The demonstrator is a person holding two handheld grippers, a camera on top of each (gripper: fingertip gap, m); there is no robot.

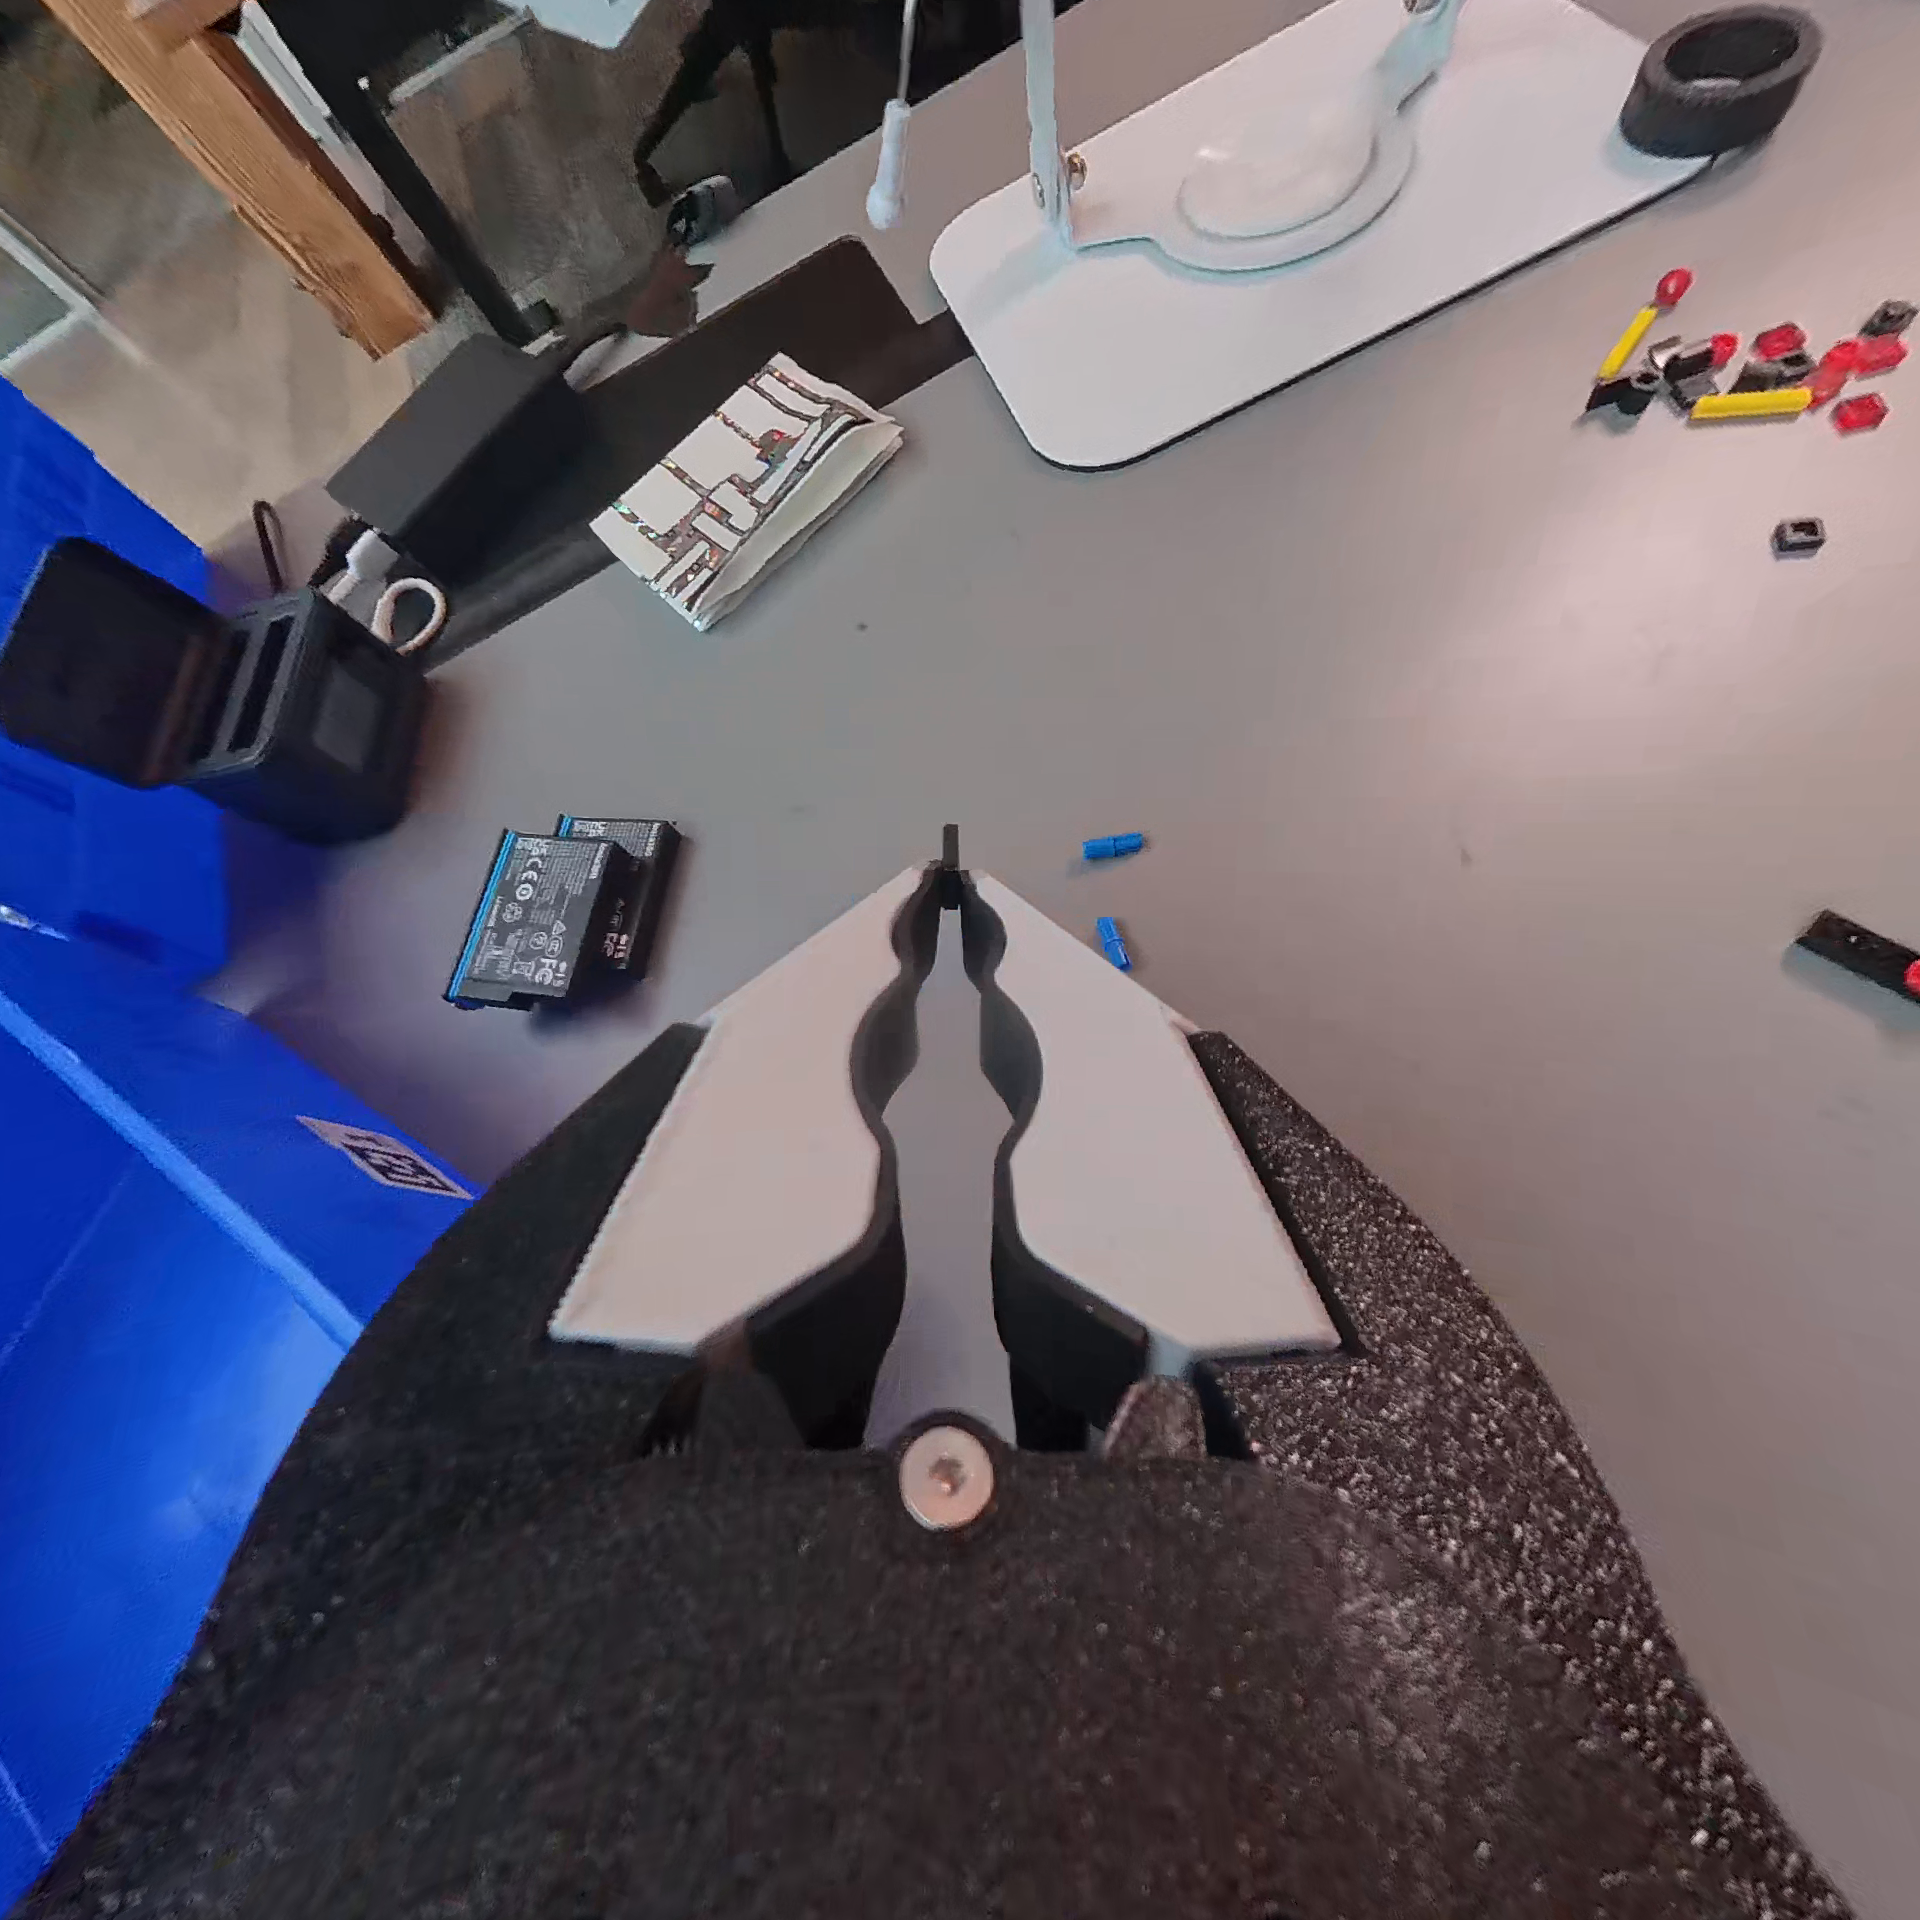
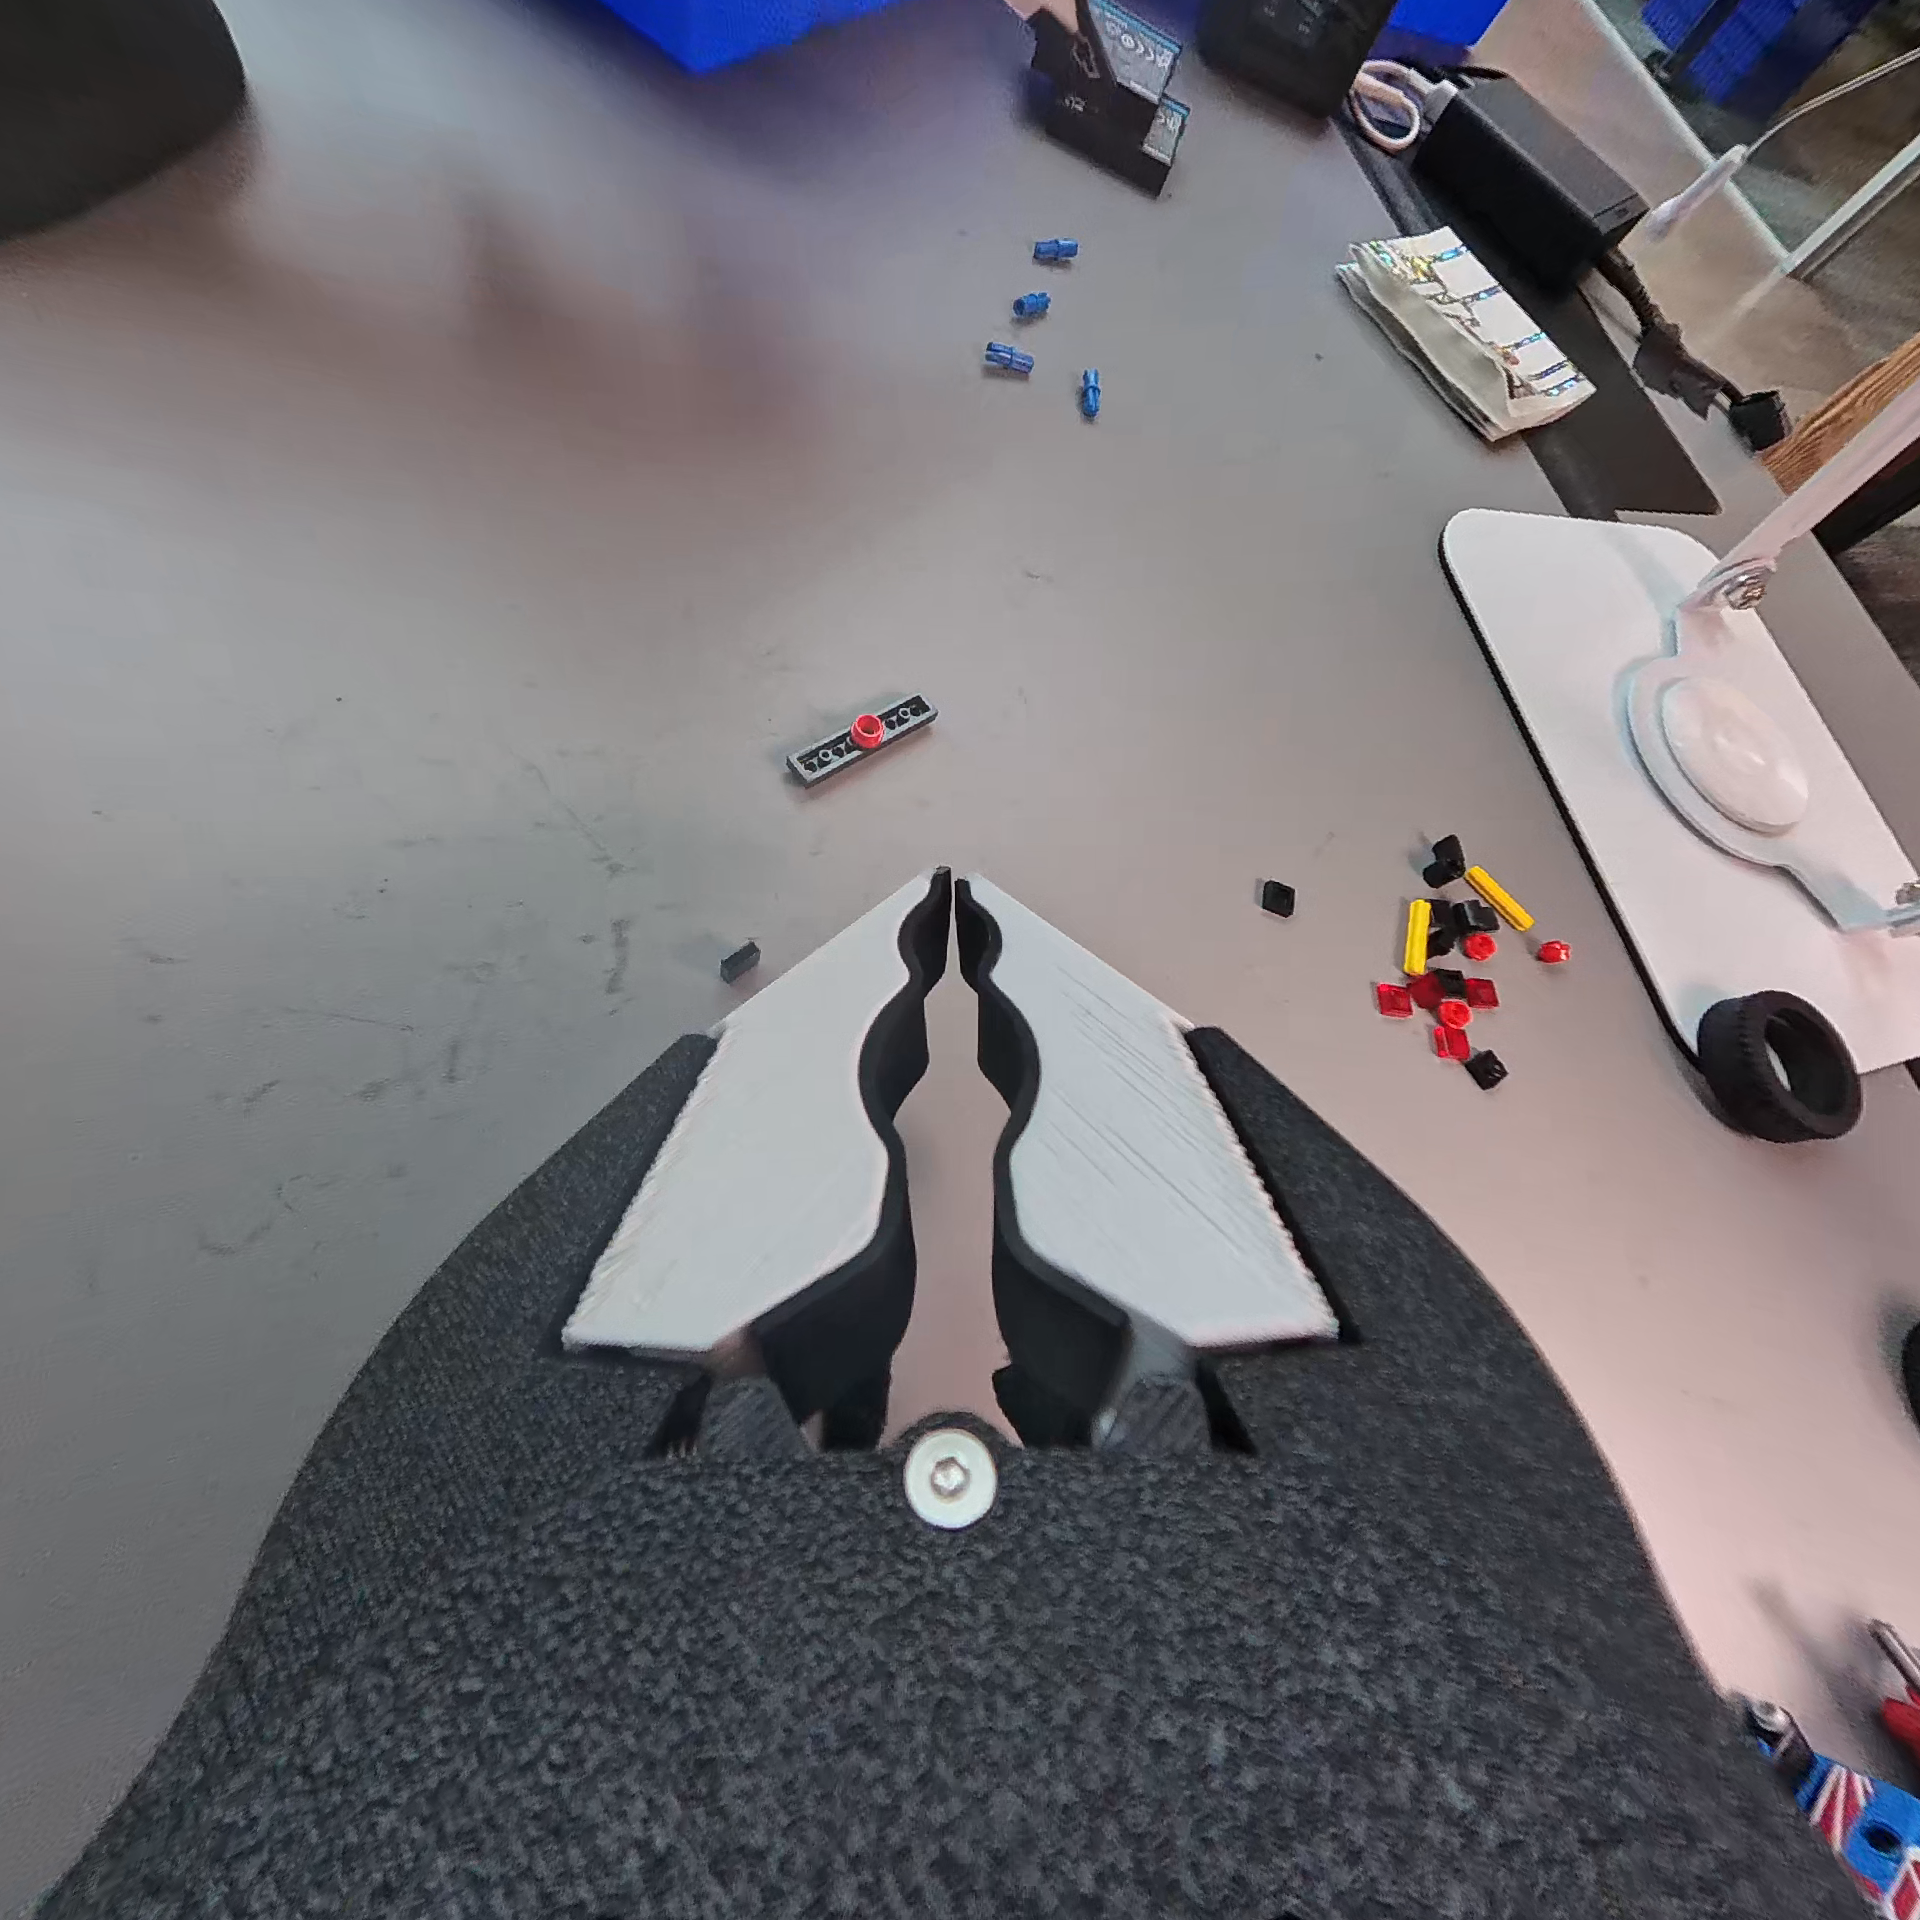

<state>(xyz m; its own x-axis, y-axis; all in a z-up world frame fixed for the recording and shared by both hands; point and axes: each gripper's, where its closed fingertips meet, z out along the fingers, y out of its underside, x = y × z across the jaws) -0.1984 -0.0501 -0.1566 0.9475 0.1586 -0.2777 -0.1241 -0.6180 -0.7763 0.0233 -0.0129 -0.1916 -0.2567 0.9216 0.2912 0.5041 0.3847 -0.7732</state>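
On the grey table point(image 1: 1299, 665), at 1 o'clock in the left wrist view, sits a white lamp base point(image 1: 1195, 343) w/ a black ring point(image 1: 1720, 78) on its far corner; blue bin point(image 1: 135, 1299) at 8. Two batteries point(image 1: 566, 914) lie approx 10 o'clock of the left gripper point(image 1: 949, 878), whose jaws are pinched onto a small black piece point(image 1: 949, 854). Right gripper point(image 2: 949, 883) is closed, tips nearly touching, nothing between; black strip w/ red stud point(image 2: 862, 740) at 11, loose brick pile point(image 2: 1455, 971) at 3, blue pegs point(image 2: 1039, 322) at 12.
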